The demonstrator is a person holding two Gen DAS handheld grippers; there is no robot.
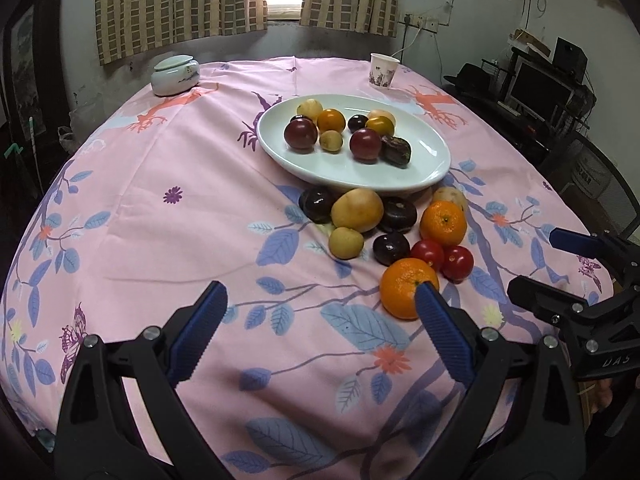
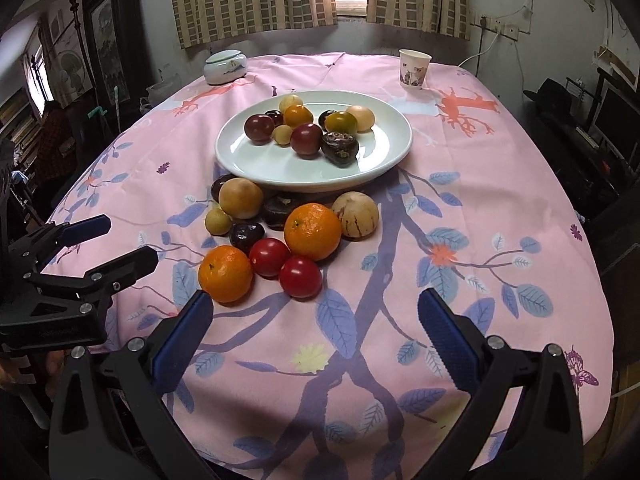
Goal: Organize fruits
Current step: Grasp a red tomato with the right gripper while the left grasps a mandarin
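Observation:
A white oval plate point(image 1: 424, 152) point(image 2: 384, 148) holds several small fruits: dark red, orange, yellow and dark purple. In front of it a loose pile lies on the pink cloth: two oranges point(image 1: 404, 292) point(image 2: 226, 274), two red tomatoes point(image 1: 458, 262) point(image 2: 300, 277), yellow fruits point(image 1: 357, 209) point(image 2: 240, 198), dark purple fruits point(image 1: 391, 248) point(image 2: 246, 236) and a striped pale melon point(image 2: 355, 214). My left gripper point(image 1: 320, 300) is open and empty, just short of the nearest orange. My right gripper point(image 2: 316, 308) is open and empty, just behind the tomatoes. Each gripper shows in the other's view point(image 1: 552, 260) point(image 2: 108, 240).
A lidded white ceramic jar point(image 1: 175, 74) point(image 2: 225, 66) stands at the table's far left. A paper cup point(image 1: 383, 70) point(image 2: 414, 69) stands at the far right. A desk with a monitor point(image 1: 540, 88) stands to the right of the table.

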